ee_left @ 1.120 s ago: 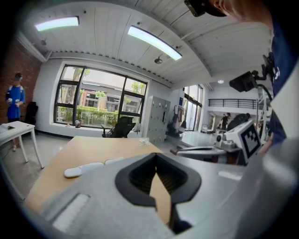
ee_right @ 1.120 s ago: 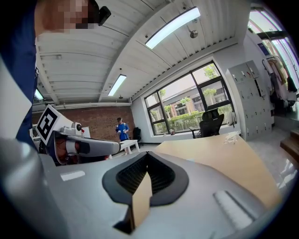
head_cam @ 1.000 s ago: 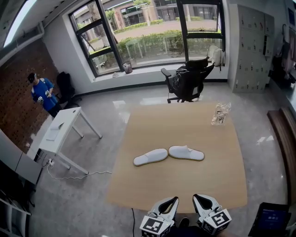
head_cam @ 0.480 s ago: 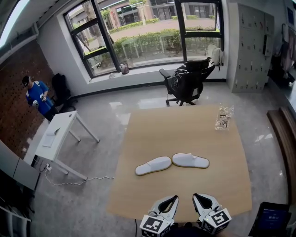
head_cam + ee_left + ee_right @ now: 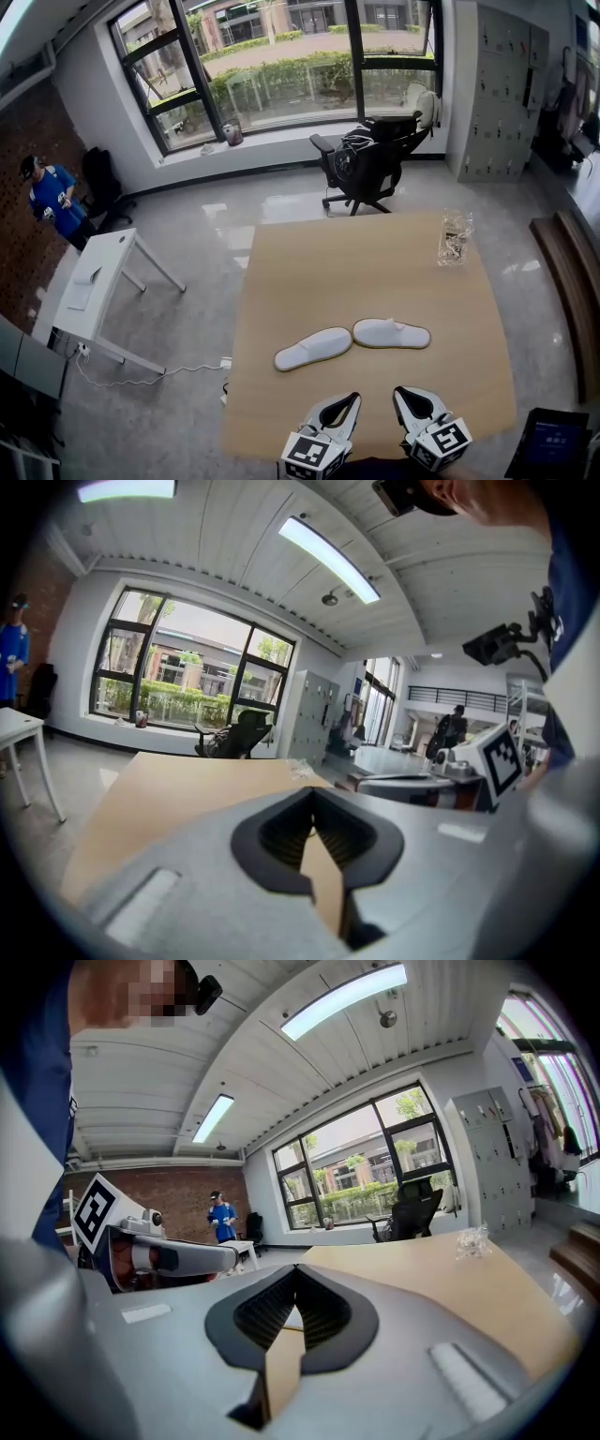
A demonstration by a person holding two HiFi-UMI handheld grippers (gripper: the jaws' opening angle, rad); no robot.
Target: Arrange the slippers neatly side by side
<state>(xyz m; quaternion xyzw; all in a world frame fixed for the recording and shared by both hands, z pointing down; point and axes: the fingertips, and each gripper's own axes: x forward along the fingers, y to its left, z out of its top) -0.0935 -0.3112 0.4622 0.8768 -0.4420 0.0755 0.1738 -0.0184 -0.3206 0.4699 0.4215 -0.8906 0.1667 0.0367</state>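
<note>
Slippers (image 5: 313, 348) are laid end to end toward the worktop's (image 5: 281, 272) near edge. They are judged light, soft and floppy, so the sole rim is preferred for gripping. Left gripper (image 5: 345, 405) and right gripper (image 5: 409, 397) jaws are pressed together, with nothing held.

Head view overlooks the table (image 5: 375, 267); both gripper views skim it.

Grey floor (image 5: 187, 244), brick wall (image 5: 28, 122), big windows (image 5: 281, 56), black office chair (image 5: 366, 164), white table (image 5: 94, 286).

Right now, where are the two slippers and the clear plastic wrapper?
Left-hand slipper (image 5: 313, 348), head view, middle of its top.
Right-hand slipper (image 5: 392, 333), head view, middle of its top.
Clear plastic wrapper (image 5: 454, 238), head view, centre.
</note>
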